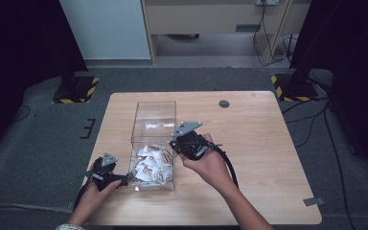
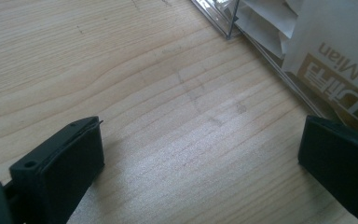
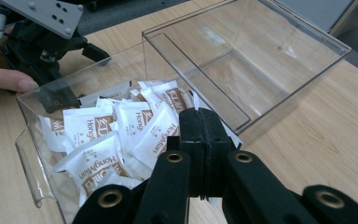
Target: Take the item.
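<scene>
1. A clear box (image 1: 154, 125) lay on the table (image 1: 263, 143), 1 end packed with white sachets (image 1: 149, 165) and the far end bare.
2. The left gripper (image 1: 124, 179) rested low on the wood at the box's near left corner, jaws spread wide with nothing between them. In its own view 1 pad (image 2: 335, 158) sat just beside the box wall (image 2: 261, 49), likely to brace the box against sliding.
3. The right gripper (image 3: 199, 140) hung over the box's right rim above the sachets (image 3: 121, 135), tilted down toward them. Its jaws were pressed together; whether a sachet edge was pinched between the tips cannot be told.
4. The sachets were heaped loosely at the near end, overlapping, so picking 1 probably meant nipping a raised edge.
5. The box's far half stood bare, wood showing through it.
</scene>
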